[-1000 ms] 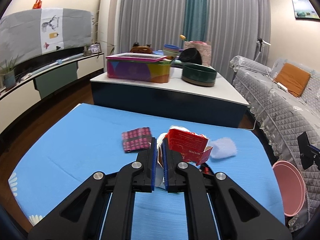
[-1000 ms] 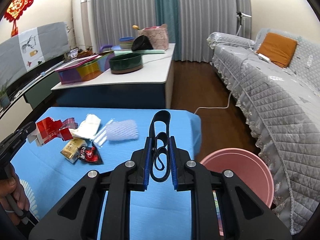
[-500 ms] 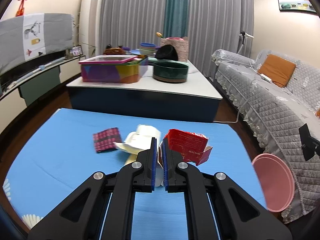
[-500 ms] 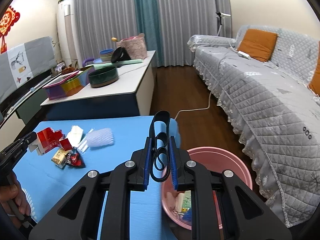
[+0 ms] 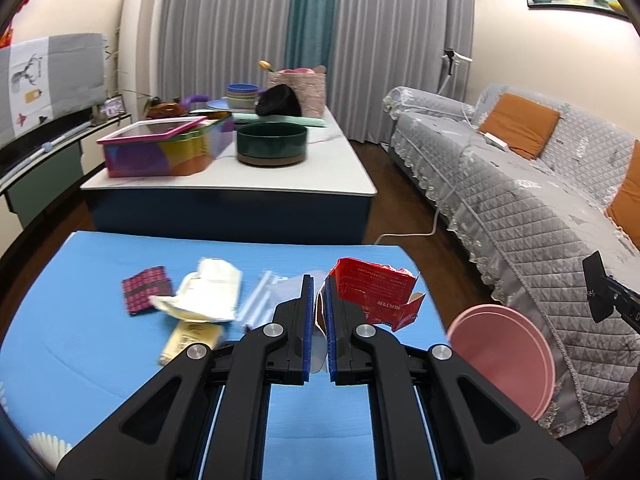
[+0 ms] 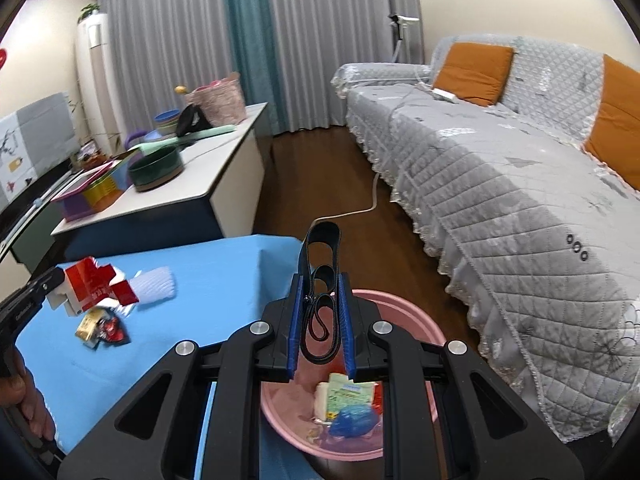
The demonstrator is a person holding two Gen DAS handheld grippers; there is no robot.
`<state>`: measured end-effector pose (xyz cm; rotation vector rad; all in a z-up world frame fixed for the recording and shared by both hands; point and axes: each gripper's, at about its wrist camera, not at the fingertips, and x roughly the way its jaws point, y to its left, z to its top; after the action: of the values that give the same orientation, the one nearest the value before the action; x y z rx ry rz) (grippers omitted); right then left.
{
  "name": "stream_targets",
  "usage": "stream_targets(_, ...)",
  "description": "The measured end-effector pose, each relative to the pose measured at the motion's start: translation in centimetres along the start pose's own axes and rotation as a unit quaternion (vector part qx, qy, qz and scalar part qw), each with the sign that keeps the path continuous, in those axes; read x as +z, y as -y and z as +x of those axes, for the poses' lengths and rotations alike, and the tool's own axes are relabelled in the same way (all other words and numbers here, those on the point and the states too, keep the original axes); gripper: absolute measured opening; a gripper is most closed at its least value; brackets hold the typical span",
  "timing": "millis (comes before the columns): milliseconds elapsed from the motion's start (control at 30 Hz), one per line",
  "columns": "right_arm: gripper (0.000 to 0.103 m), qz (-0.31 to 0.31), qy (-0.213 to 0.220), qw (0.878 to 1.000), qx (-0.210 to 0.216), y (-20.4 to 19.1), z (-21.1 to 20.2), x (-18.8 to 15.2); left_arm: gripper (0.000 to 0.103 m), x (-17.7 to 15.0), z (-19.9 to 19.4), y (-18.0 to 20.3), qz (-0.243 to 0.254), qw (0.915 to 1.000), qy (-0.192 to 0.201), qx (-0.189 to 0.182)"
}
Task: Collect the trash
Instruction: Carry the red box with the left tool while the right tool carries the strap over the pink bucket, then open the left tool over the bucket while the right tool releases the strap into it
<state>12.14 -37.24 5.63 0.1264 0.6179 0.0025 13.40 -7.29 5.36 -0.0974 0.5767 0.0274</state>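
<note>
Sofa point(image 6: 500, 184) beside pink bin point(image 6: 404, 320).

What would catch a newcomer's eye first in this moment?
The left gripper clamps a torn red carton above the blue table. The right gripper holds a black strap over a pink bin with trash already inside, beside the grey sofa.

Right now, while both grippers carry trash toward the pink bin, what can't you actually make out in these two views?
- Left wrist view: the pink bin shows only its outer wall and rim, so its contents are hidden.
- Right wrist view: the right gripper and its black belt loop cover much of the bin's inside.
- Left wrist view: print on the red carton is too small to read.
</note>
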Motion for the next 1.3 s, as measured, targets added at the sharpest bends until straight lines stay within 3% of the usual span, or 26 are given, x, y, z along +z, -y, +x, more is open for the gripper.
stream_targets(500, 0.018, 0.048, -0.012, 0.998, -0.026, 4.9, 0.6, 1.0, 0.006, 0.1, 1.6, 7.1, 0.018, 0.9986, -0.019, -0.047)
stream_targets(1300, 0.017, 0.054, -0.049, 0.997, -0.025, 5.4, 3.0, -0.1, 0.006, -2.7, 5.4, 16.4, 0.062, 0.9900, -0.065, -0.109)
